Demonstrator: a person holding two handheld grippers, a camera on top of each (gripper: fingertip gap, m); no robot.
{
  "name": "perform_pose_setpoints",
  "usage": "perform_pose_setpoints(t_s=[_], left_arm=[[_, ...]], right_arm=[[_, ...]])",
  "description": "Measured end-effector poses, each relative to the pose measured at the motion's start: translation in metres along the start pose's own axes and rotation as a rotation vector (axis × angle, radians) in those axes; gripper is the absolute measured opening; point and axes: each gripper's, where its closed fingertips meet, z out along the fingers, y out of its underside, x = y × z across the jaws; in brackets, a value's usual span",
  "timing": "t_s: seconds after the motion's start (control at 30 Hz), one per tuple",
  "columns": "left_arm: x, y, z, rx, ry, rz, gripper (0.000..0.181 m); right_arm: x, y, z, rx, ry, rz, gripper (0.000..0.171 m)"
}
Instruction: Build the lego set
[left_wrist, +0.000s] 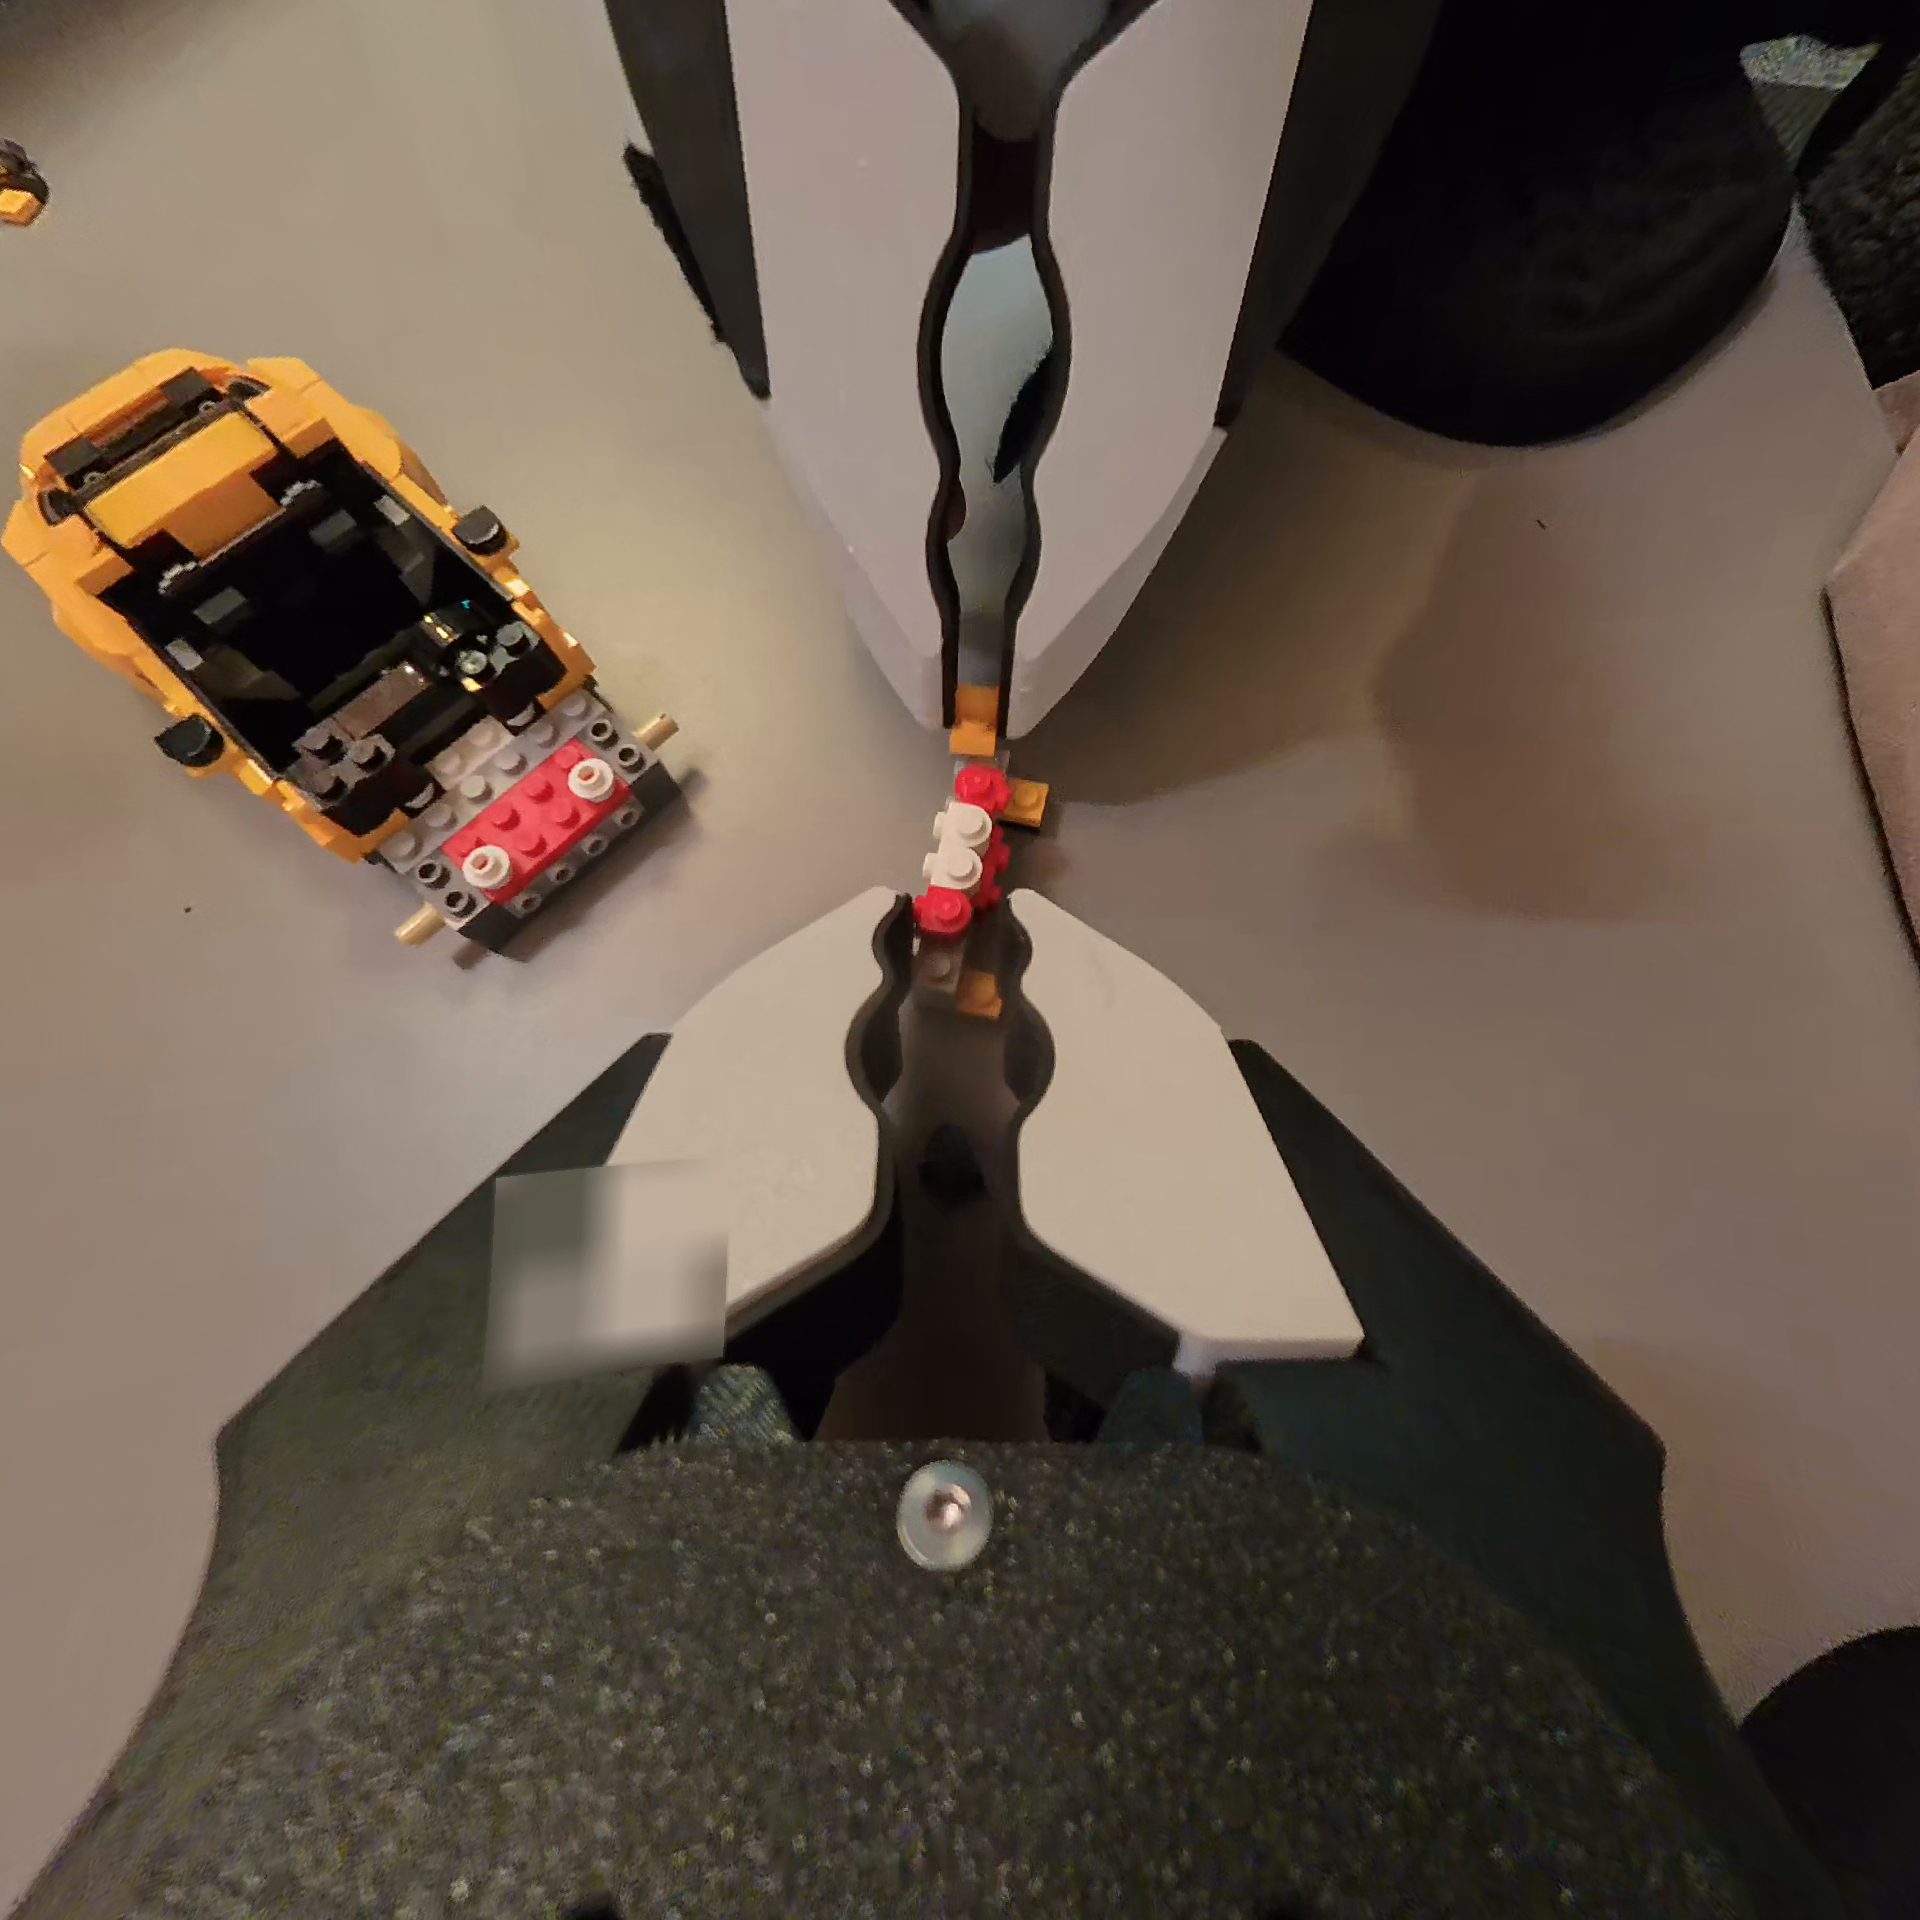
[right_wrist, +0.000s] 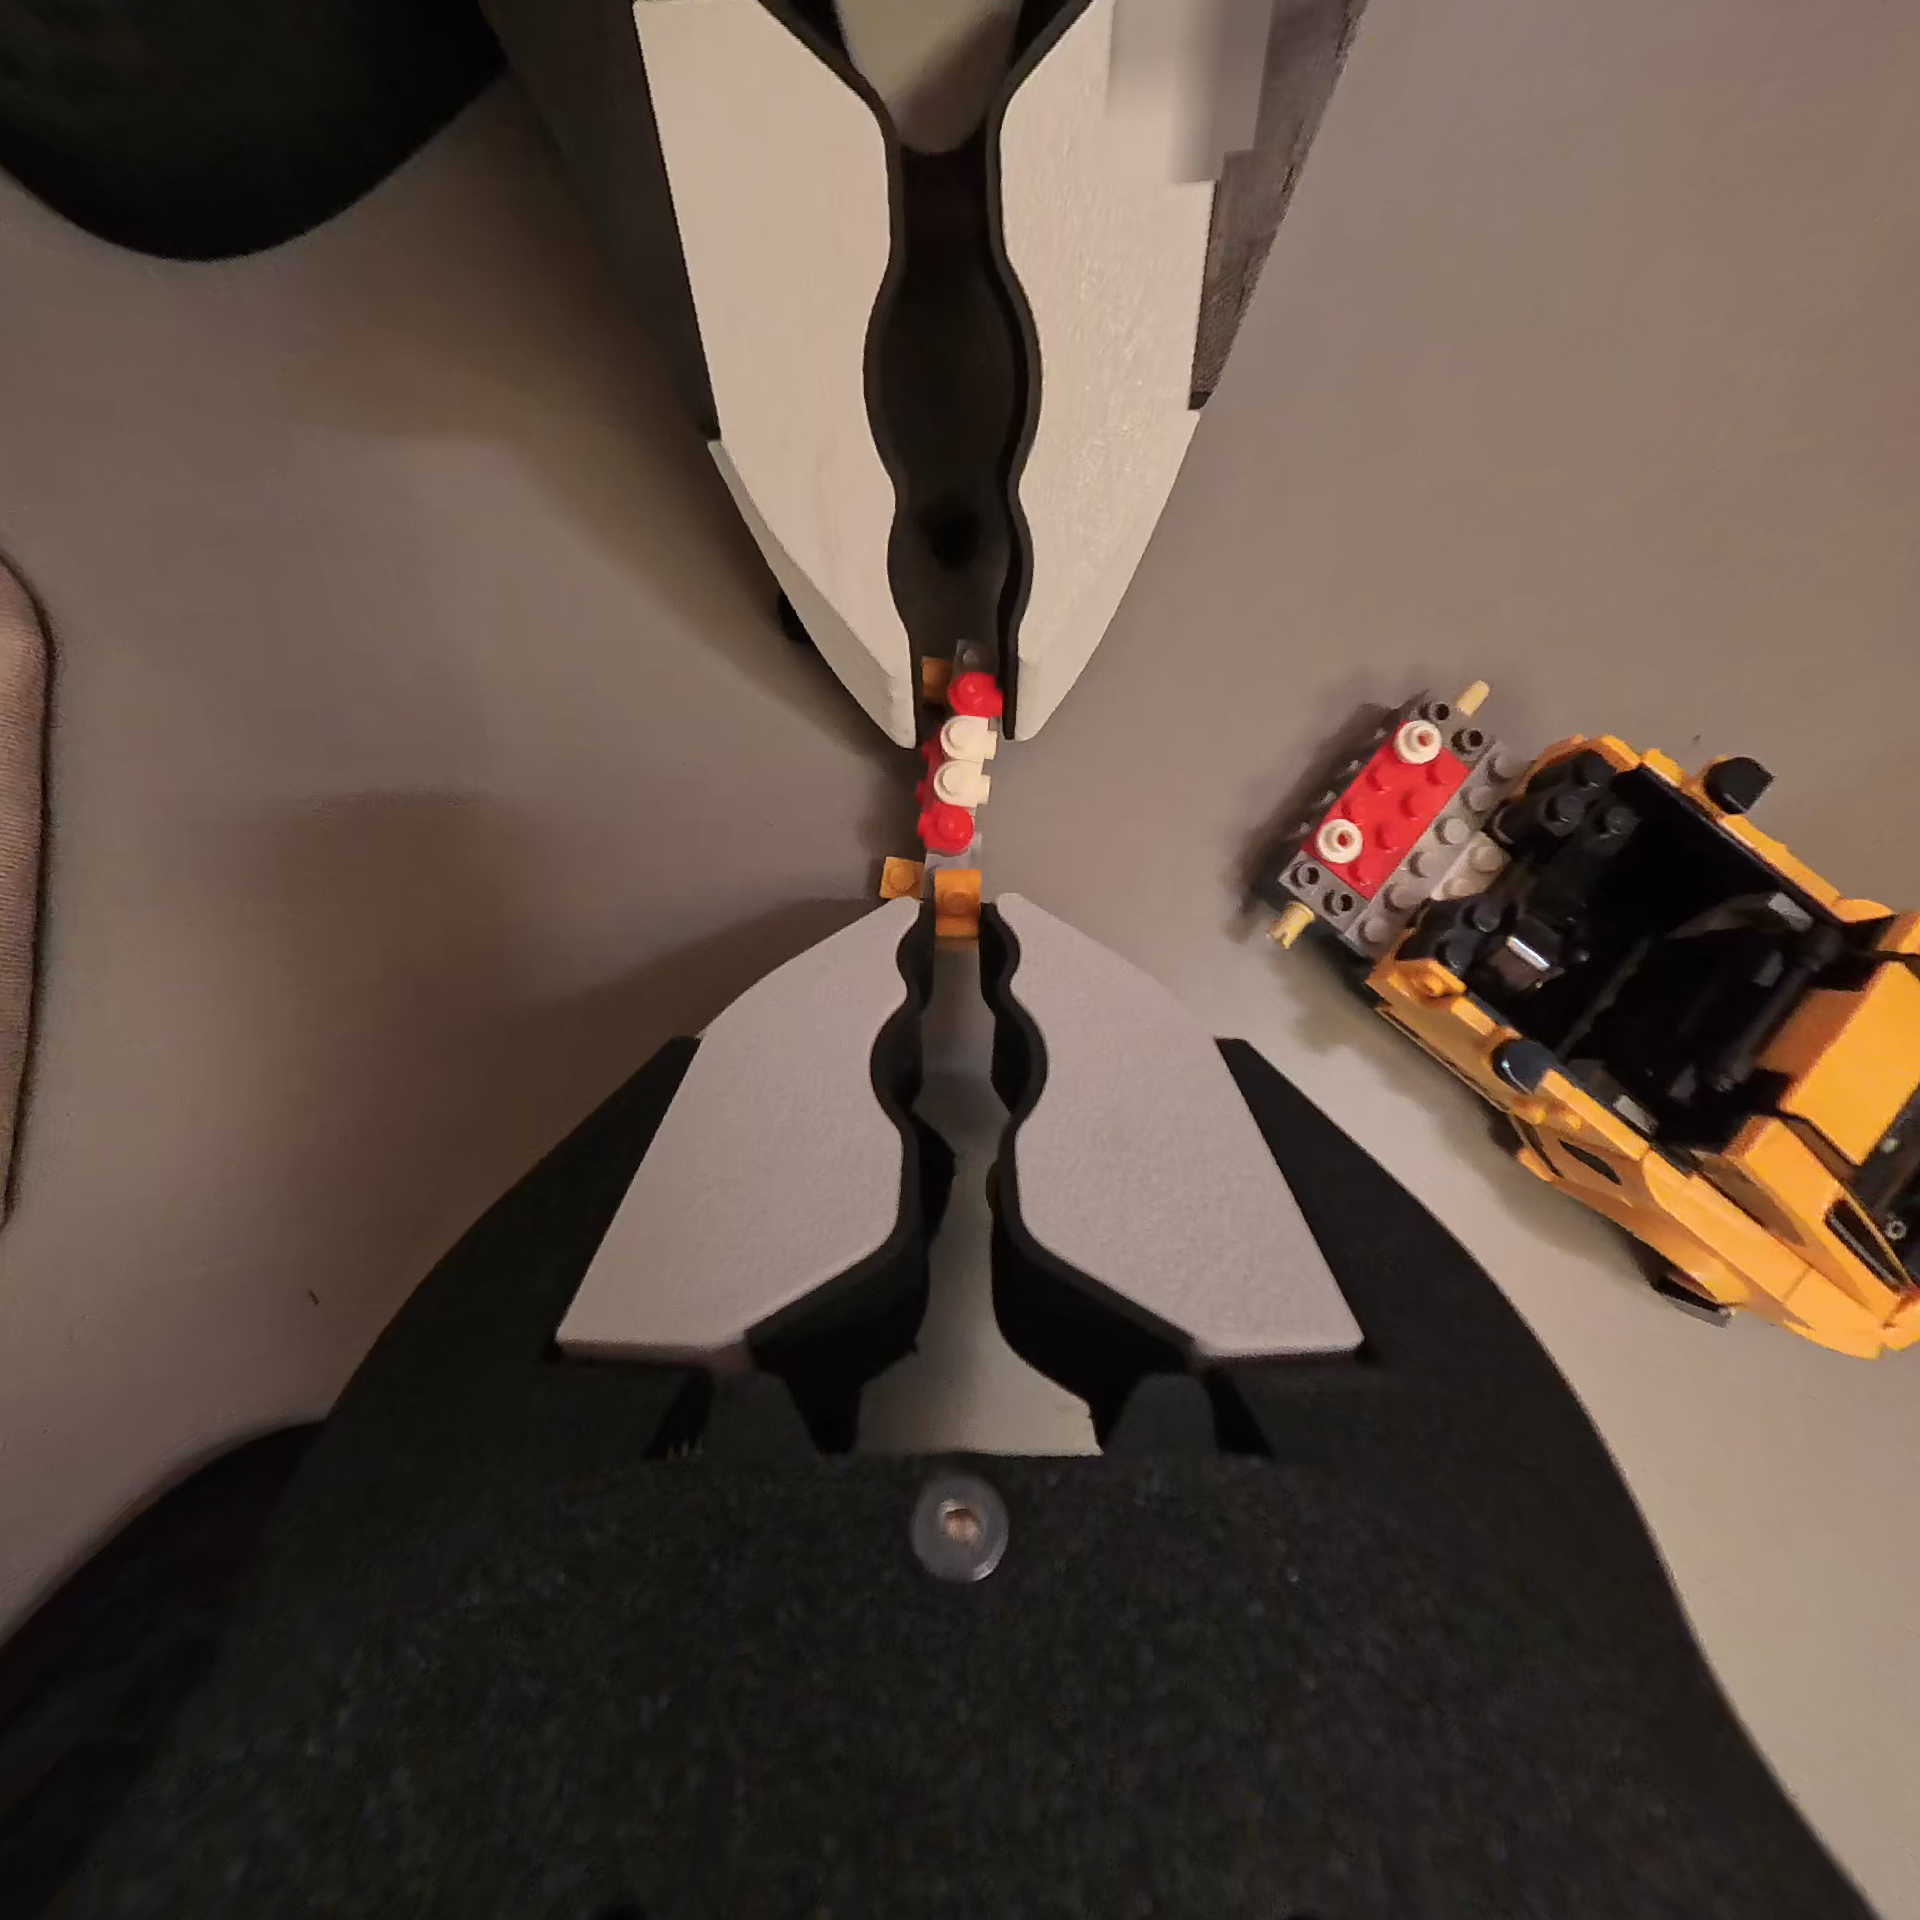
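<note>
A small sub-assembly (left_wrist: 966, 852), a grey strip with red and white round studs and orange plates at its ends, hangs above the grey table between both grippers. My left gripper (left_wrist: 956, 912) is shut on its near end. My right gripper (left_wrist: 977, 717) comes in from the opposite side and is shut on the orange far end. In the right wrist view the sub-assembly (right_wrist: 956, 779) sits between my right gripper (right_wrist: 956, 920) and the left gripper (right_wrist: 961, 717). The orange and black lego car (left_wrist: 291, 623), with an open roof and a red plate on its grey end, lies on the table (right_wrist: 1610, 987).
A small orange and black loose piece (left_wrist: 21, 192) lies at the far left table edge. A dark rounded object (left_wrist: 1538, 229) stands beyond the grippers, also seen in the right wrist view (right_wrist: 208, 125). A beige cushioned edge (left_wrist: 1881, 707) borders the table. Both grippers' tips are close together, under 4 cm apart.
</note>
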Motion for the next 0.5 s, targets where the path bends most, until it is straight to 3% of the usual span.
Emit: perform_pose_setpoints(t_s=[0.5], left_arm=[[0.0028,0.0004,-0.0007,-0.043,-0.021,0.007,0.014]], right_arm=[[-0.0046,-0.0011,0.0002,-0.207,-0.062,-0.04,0.008]])
